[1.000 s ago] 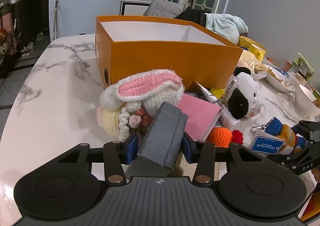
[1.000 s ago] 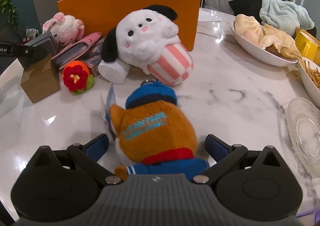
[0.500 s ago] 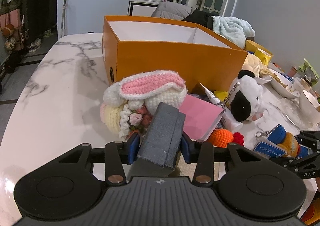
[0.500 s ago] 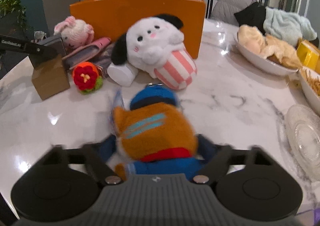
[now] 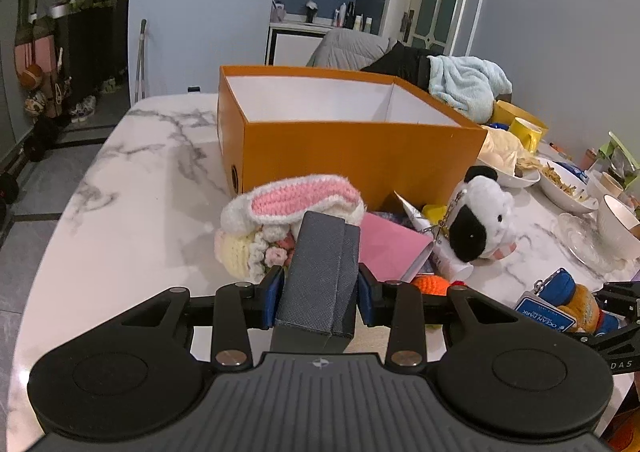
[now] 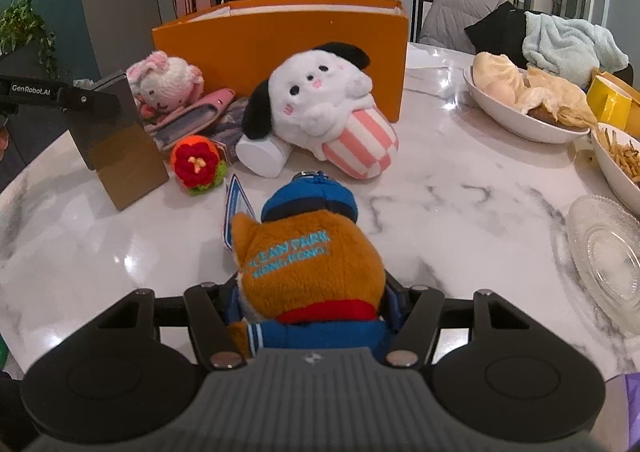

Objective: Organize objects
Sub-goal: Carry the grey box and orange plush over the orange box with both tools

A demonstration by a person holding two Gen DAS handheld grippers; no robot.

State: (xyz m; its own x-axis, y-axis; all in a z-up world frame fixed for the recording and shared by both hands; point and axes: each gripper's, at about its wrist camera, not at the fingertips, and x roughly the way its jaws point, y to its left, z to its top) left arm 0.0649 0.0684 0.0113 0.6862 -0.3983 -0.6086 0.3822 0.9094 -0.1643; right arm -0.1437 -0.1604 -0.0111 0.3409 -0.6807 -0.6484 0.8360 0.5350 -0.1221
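Holding a grey case [image 5: 318, 284] in my left hand-held gripper [image 5: 319, 298], blue pads pressed on both its sides. It tilts up toward the orange box [image 5: 352, 147], which stands open on the marble tabletop [image 5: 132, 187]. Just beyond the case: crocheted bunny [image 5: 288, 207], pink pouch [image 5: 394, 250], black-and-white plush [image 5: 482, 221].

Right hand-held gripper [image 6: 310, 316]: jaws have just been closing, now clamped on the orange plush [image 6: 308, 272] in blue cap, lettered back facing me. Pads mostly hidden behind the plush body, so contact on the far side looks likely, not certain. Ahead on the tabletop: crocheted flower [image 6: 196, 163], white tube [image 6: 260, 153]. Food bowl [image 6: 520, 123] and glass dish [image 6: 608, 256] off to the right.
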